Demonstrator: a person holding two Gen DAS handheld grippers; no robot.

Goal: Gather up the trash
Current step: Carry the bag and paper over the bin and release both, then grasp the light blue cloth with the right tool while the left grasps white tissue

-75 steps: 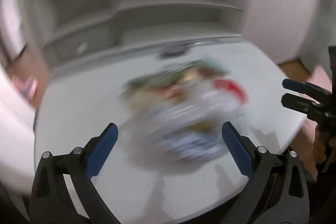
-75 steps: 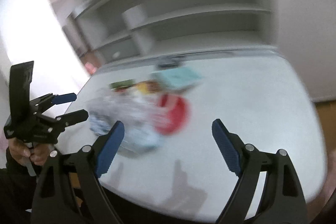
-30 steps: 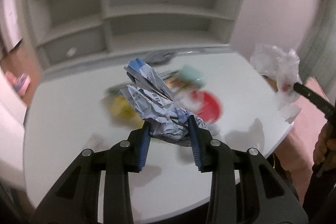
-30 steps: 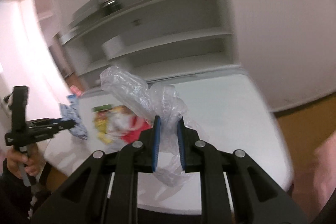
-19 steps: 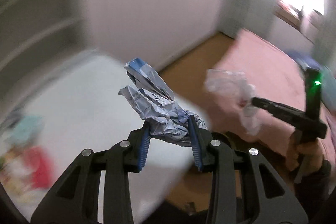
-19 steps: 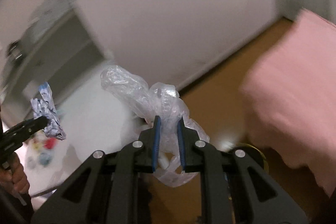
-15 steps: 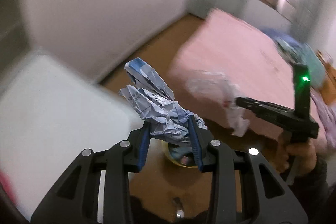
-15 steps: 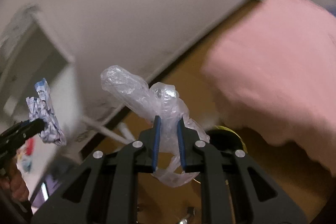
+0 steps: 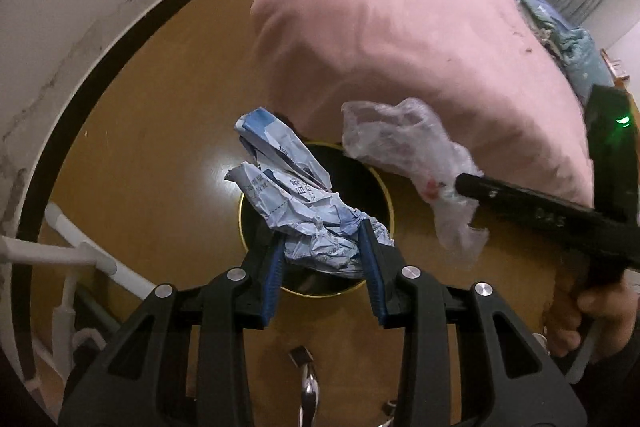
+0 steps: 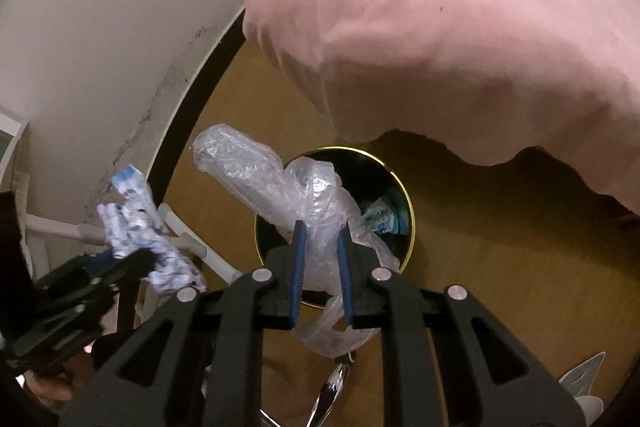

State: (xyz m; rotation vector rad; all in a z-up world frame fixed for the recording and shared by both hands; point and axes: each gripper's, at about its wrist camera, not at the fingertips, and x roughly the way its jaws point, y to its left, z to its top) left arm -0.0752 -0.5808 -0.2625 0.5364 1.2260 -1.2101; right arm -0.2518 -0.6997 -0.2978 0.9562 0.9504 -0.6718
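Note:
My left gripper (image 9: 322,241) is shut on a crumpled blue and white paper wrapper (image 9: 296,203) and holds it right above a round black bin with a gold rim (image 9: 380,187) on the wood floor. My right gripper (image 10: 320,239) is shut on a crumpled clear plastic bag (image 10: 280,187) above the same bin (image 10: 400,195), which has blue and white trash inside. The right gripper and its bag (image 9: 404,151) show at the right of the left wrist view. The left gripper's wrapper (image 10: 136,227) shows at the left of the right wrist view.
A large pink cushion or bedding (image 9: 400,39) hangs over the floor just behind the bin. A white wall with a dark skirting (image 9: 80,39) curves on the left. White table legs (image 9: 80,259) stand at lower left. A metal object (image 9: 308,387) lies on the floor below.
Both grippers closed on trash at the white table, then swung away to the right and down. They now hang over the bin on the floor, still holding the wrapper and the bag.

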